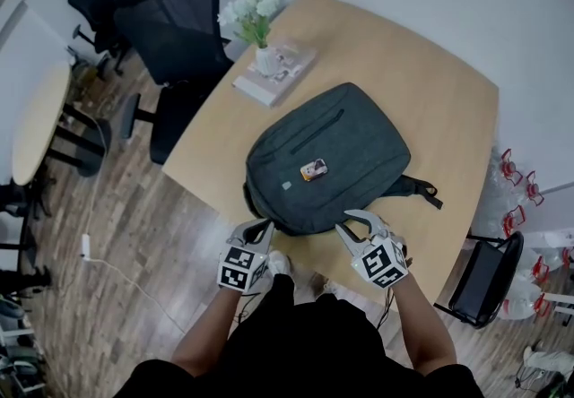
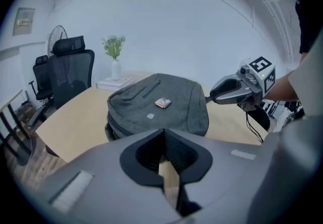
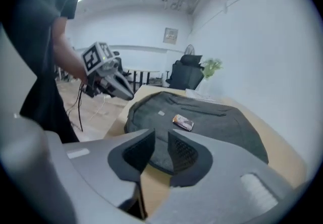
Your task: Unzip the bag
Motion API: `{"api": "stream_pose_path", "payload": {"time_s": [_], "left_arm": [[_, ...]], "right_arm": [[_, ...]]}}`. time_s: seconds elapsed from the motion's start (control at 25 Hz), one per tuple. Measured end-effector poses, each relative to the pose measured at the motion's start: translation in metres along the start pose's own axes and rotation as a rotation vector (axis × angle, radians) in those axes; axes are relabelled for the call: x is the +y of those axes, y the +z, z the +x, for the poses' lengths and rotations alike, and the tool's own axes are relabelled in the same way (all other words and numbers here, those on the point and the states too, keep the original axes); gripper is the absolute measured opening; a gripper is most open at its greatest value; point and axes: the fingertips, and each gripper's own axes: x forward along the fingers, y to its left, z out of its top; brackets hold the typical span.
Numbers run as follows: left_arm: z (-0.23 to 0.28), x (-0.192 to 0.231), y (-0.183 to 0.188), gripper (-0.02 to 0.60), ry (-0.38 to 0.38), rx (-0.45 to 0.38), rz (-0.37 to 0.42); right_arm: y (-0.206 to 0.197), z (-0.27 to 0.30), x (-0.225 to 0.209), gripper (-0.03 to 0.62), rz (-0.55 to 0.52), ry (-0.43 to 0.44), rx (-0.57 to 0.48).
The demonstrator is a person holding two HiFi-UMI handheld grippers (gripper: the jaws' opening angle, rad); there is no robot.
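Left gripper [image 2: 164, 133]: jaws pressed together, nothing between them. Right gripper [image 3: 160, 136]: jaws a little apart, empty. Both hover at the near table [image 1: 439, 82] edge, at the backpack's [image 1: 327, 154] six o'clock, neither touching it. The dark grey backpack lies flat mid-table, a small card [image 1: 314, 169] on top. A flower vase [image 1: 265, 56] stands at its eleven o'clock, with a black office chair [image 1: 170, 29] beyond.

Black short-sleeved top [image 1: 305, 347] — grey left gripper [image 1: 260, 227] and right gripper [image 1: 352, 220] bear black-and-white marker cubes [image 1: 244, 267].

Dark grey bag [image 1: 332, 154], tan table [image 1: 430, 91], black chair [image 1: 175, 24].
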Motion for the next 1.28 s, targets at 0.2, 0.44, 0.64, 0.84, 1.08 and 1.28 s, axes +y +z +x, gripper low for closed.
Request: {"api": "stream_pose_path", "payload": {"time_s": [0.2,0.44,0.64,0.84,1.08,1.28], "left_arm": [[-0.012,0.001,0.037,0.02,0.018,-0.134,0.013],[-0.01,-0.014,0.071,0.02,-0.037,-0.193,0.054],[-0.009,-0.023,0.088,0.02,-0.061,-0.22,0.1],[-0.009,-0.024,0.093,0.02,-0.059,-0.234,0.113],[-0.006,-0.028,0.091,0.02,-0.065,-0.224,0.117],[-0.004,-0.031,0.09,0.02,-0.066,-0.216,0.121]], "right_arm": [[0.045,-0.034,-0.014,0.003,0.246,-0.126,-0.229],[0.073,-0.056,-0.022,0.002,0.299,-0.249,-0.323],[0.074,-0.06,-0.023,0.002,0.29,-0.275,-0.33],[0.077,-0.066,-0.028,0.002,0.285,-0.303,-0.348],[0.074,-0.068,-0.034,0.002,0.291,-0.327,-0.347],[0.072,-0.071,-0.037,0.002,0.289,-0.352,-0.347]]}}
